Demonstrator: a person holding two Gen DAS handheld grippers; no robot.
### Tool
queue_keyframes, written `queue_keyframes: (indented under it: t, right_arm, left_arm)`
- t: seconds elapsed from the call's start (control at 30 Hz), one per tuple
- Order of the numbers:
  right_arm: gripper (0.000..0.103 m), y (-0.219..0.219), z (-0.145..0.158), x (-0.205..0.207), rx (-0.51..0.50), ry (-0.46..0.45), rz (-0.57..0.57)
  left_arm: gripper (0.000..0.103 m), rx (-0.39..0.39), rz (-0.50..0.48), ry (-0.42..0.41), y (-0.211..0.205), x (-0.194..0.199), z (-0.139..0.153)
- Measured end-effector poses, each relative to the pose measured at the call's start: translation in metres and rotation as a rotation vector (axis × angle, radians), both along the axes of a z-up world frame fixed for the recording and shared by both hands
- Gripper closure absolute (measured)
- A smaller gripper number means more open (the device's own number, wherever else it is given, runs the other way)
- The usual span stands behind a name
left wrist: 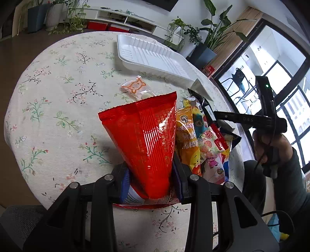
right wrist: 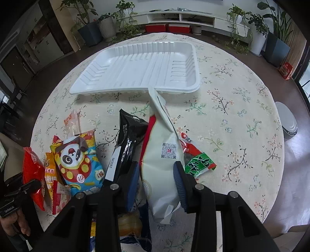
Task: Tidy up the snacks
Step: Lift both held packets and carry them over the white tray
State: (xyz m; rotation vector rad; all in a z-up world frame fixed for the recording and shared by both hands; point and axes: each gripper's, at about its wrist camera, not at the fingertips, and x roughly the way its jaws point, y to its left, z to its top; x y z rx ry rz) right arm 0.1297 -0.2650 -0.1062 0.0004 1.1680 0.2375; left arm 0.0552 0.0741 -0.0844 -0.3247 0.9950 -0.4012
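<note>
My left gripper (left wrist: 152,179) is shut on a red snack bag (left wrist: 147,139) and holds it upright above the table. My right gripper (right wrist: 158,183) is shut on a white snack bag (right wrist: 163,155), which points toward the white tray (right wrist: 135,69). The tray also shows in the left wrist view (left wrist: 151,56), empty. Several snack packets lie between the grippers: an orange one (left wrist: 186,139), a cartoon one (right wrist: 79,162), a black one (right wrist: 127,135) and a green-and-red one (right wrist: 195,159). A small clear packet (left wrist: 135,88) lies near the tray.
A round table with a floral cloth (right wrist: 232,108) holds everything. The right gripper and the hand holding it show in the left wrist view (left wrist: 251,120). Potted plants (right wrist: 93,27) and a low white shelf (right wrist: 186,17) stand behind the table.
</note>
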Motion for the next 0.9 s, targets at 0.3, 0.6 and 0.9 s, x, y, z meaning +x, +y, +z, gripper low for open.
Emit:
queue_keyframes:
  t: [0.3,0.6,0.9]
  right_arm:
    - [0.054,0.014,-0.004,0.018,-0.164,-0.031,0.032]
    - [0.051,-0.003,0.002,0.045,-0.124,-0.043,0.009]
    - [0.047,-0.001,-0.021,0.071,-0.116,0.040,0.100]
  left_arm:
    - [0.069,-0.010,0.001,0.002,0.002,-0.001,-0.001]
    - [0.069,-0.018,0.003,0.006,0.008,-0.001,-0.002]
    - [0.069,-0.015,-0.011,0.017,0.003,0.002,-0.006]
